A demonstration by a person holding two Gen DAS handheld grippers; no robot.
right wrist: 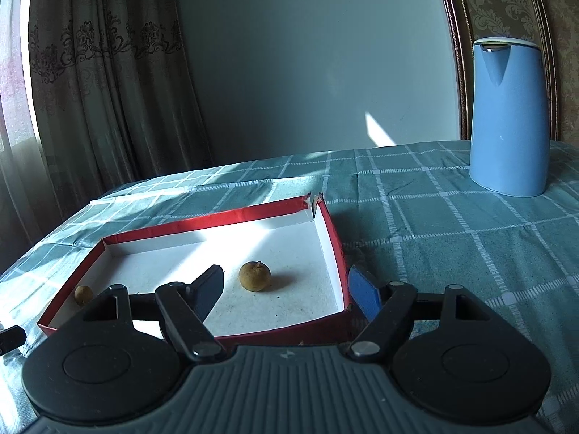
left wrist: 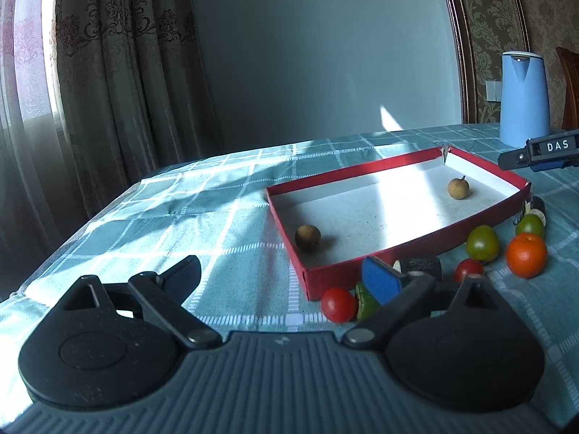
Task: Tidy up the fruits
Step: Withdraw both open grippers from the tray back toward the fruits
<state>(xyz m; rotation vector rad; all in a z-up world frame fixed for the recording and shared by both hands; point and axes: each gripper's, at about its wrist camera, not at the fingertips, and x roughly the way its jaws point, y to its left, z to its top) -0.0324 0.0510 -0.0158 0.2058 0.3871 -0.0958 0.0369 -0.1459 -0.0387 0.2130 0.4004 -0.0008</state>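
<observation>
A red-walled box (left wrist: pixel 325 183) with a white floor lies on the checked tablecloth and holds two brown longans (left wrist: pixel 307 238) (left wrist: pixel 458 188). Along its near side lie two red tomatoes (left wrist: pixel 338 304) (left wrist: pixel 468 269), green fruits (left wrist: pixel 482 243) (left wrist: pixel 530 224) and an orange (left wrist: pixel 526 255). My left gripper (left wrist: pixel 282 276) is open and empty, just left of the box's near corner. My right gripper (right wrist: pixel 286 289) is open and empty, its fingers straddling the box's near right wall (right wrist: pixel 333 238) with a longan (right wrist: pixel 254 276) ahead; the second longan (right wrist: pixel 83 294) sits at the box's left.
A blue kettle (right wrist: pixel 508 119) stands at the back right of the table. A dark cylinder piece (left wrist: pixel 421 268) lies among the fruits. The right gripper's body (left wrist: pixel 535 153) shows in the left wrist view. Curtains hang beyond the table's left edge.
</observation>
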